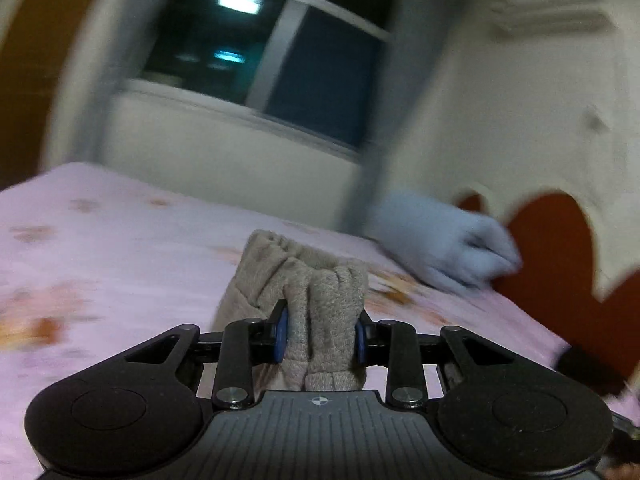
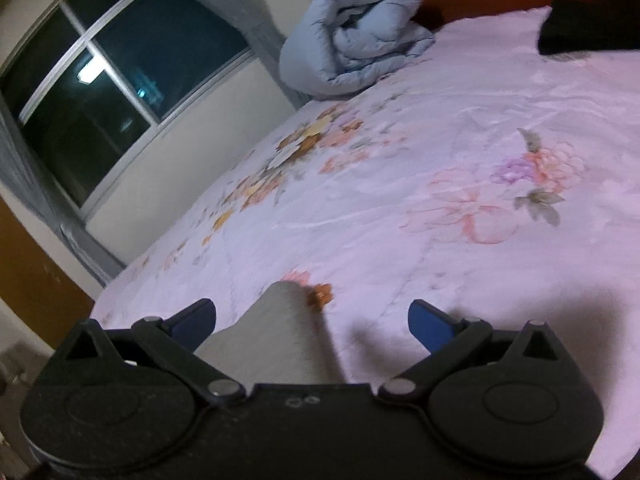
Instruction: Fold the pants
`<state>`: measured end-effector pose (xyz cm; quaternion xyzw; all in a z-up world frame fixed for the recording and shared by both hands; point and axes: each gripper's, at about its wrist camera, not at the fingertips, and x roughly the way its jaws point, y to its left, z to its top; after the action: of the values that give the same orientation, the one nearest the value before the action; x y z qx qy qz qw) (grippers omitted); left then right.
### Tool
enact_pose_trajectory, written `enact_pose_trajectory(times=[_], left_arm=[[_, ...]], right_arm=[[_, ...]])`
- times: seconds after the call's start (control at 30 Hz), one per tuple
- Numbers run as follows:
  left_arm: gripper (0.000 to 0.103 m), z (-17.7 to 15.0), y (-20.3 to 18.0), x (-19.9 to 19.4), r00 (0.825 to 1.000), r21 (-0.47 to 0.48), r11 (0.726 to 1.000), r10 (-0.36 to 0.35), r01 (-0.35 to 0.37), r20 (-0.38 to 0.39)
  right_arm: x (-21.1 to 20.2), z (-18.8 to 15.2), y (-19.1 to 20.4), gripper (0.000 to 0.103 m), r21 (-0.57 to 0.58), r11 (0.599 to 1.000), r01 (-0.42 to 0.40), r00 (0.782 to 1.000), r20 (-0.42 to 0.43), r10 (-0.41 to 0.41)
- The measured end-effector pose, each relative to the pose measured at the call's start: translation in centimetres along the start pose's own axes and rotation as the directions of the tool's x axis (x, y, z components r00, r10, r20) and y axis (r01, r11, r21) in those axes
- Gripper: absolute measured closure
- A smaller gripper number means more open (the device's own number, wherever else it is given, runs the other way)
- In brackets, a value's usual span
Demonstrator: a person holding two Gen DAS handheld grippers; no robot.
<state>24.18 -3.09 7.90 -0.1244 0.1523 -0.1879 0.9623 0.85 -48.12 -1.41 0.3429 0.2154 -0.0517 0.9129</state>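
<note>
**Left jaws clamped on the pants, right jaws wide**

Jaws on my left gripper (image 1: 320, 334) pinch the bunched beige pants (image 1: 304, 280) above the floral bedsheet (image 1: 120, 240). My right gripper (image 2: 312, 320) stands open — pant fabric between its fingers, untouched. Beyond: rolled blue duvet (image 2: 356, 32), dark window (image 2: 120, 80).

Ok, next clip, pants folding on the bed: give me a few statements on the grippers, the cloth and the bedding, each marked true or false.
1. The left gripper is clamped on the beige pants. True.
2. The right gripper is shut on cloth. False: its jaws stand wide apart, with cloth between them unpinched.
3. A rolled light blue quilt lies near the head of the bed. True.
4. The bed sheet is plain white. False: it is pink with flowers.
</note>
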Motion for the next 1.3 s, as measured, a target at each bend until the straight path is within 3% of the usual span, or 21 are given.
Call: enact_pose_trajectory(times=[0.13,0.23,0.27,0.33,0.37,0.4,0.47,0.53,0.63,0.7,0.77,0.8,0.83,0.87,0.9,0.93,1.0,1.07,1.13,1.2,1.3], left_arm=[[0.073,-3.6,-9.9,5.8,0.981,0.136,0.976,-0.154,0.169,-0.119],[0.074,-8.5,-17.2,7.9,0.955,0.257,0.93,-0.21,0.262,-0.211],[0.074,-10.6,-19.3,8.6,0.943,0.297,0.914,-0.2,0.277,-0.265],[0.074,-15.4,-23.2,8.8,0.939,0.479,0.836,-0.111,0.266,-0.327],[0.074,-17.5,-24.6,8.7,0.947,0.58,0.775,-0.071,0.25,-0.313],[0.074,-18.8,-25.5,8.4,0.954,0.635,0.738,-0.041,0.229,-0.296],[0.074,-19.0,-26.6,7.4,0.97,0.68,0.712,-0.008,0.176,-0.242],[0.074,-17.4,-27.5,7.3,0.985,0.704,0.701,0.01,0.116,-0.172],[0.074,-15.9,-27.7,6.6,0.993,0.717,0.695,0.042,0.048,-0.107],[0.074,-16.7,-28.4,7.2,0.987,0.734,0.676,0.065,0.067,-0.15],[0.065,-19.0,-29.2,9.5,0.958,0.756,0.638,0.096,0.148,-0.268],[0.063,-19.7,-29.6,9.0,0.966,0.774,0.619,0.095,0.133,-0.242],[0.048,-19.9,-29.9,8.3,0.971,0.782,0.613,0.1,0.111,-0.217],[0.023,-19.4,-30.0,7.6,0.972,0.765,0.637,0.104,0.099,-0.213],[0.006,-18.6,-29.7,7.0,0.973,0.74,0.667,0.105,0.084,-0.205],[0.0,-17.6,-29.1,6.1,0.979,0.71,0.701,0.092,0.068,-0.184],[0.0,-15.4,-27.6,3.5,0.984,0.628,0.776,0.054,0.065,-0.168],[0.0,-13.8,-25.5,1.3,0.987,0.57,0.82,0.051,0.047,-0.154],[0.0,-12.2,-22.2,-1.0,0.985,0.514,0.858,0.091,-0.002,-0.147],[0.0,-10.6,-18.0,-2.7,0.979,0.408,0.911,0.128,-0.052,-0.16],[0.0,-9.2,-11.8,-3.8,0.956,0.223,0.963,0.199,-0.15,-0.216]], right_arm=[[-0.8,0.6,-2.9,0.006,0.047,0.999,-0.001,1.0,0.001,0.001],[-1.4,1.2,-5.3,0.006,0.092,0.996,0.003,1.0,0.004,-0.003],[-1.5,1.4,-5.9,0.006,0.103,0.995,0.008,1.0,0.005,-0.008],[-1.9,1.8,-7.3,0.006,0.134,0.991,0.021,1.0,0.014,-0.023],[-2.1,2.0,-8.1,0.006,0.153,0.988,0.024,0.999,0.019,-0.027],[-2.3,2.1,-8.6,0.006,0.161,0.987,0.025,0.999,0.022,-0.029],[-2.6,2.3,-9.3,0.006,0.161,0.987,0.025,0.999,0.023,-0.029],[-2.8,2.2,-9.8,0.006,0.162,0.986,0.027,0.999,0.034,-0.033],[-3.1,1.9,-10.7,0.006,0.181,0.983,0.023,0.999,0.028,-0.029],[-3.2,1.7,-10.9,0.006,0.187,0.982,0.027,0.999,0.023,-0.032],[-3.3,1.7,-11.3,0.006,0.199,0.979,0.034,0.999,0.021,-0.039],[-3.4,1.8,-11.4,0.006,0.201,0.979,0.041,0.999,0.019,-0.046],[-3.5,1.9,-11.4,0.006,0.198,0.979,0.048,0.998,0.017,-0.052],[-3.8,2.1,-11.2,0.006,0.189,0.981,0.047,0.999,0.019,-0.051],[-4.2,2.2,-11.1,0.006,0.175,0.984,0.042,0.998,0.028,-0.048],[-4.5,2.4,-10.8,0.006,0.152,0.987,0.043,0.998,0.037,-0.049],[-4.9,2.7,-10.4,0.006,0.132,0.99,0.042,0.998,0.043,-0.048],[-5.2,2.8,-9.9,0.006,0.126,0.992,0.032,0.998,0.05,-0.038],[-5.1,2.7,-8.8,0.006,0.103,0.995,0.016,0.999,0.047,-0.021],[-4.5,2.2,-6.6,0.006,0.032,0.998,-0.052,0.998,0.02,0.051],[-2.5,1.1,-1.3,0.006,-0.129,0.977,-0.169,0.985,-0.065,0.162]])
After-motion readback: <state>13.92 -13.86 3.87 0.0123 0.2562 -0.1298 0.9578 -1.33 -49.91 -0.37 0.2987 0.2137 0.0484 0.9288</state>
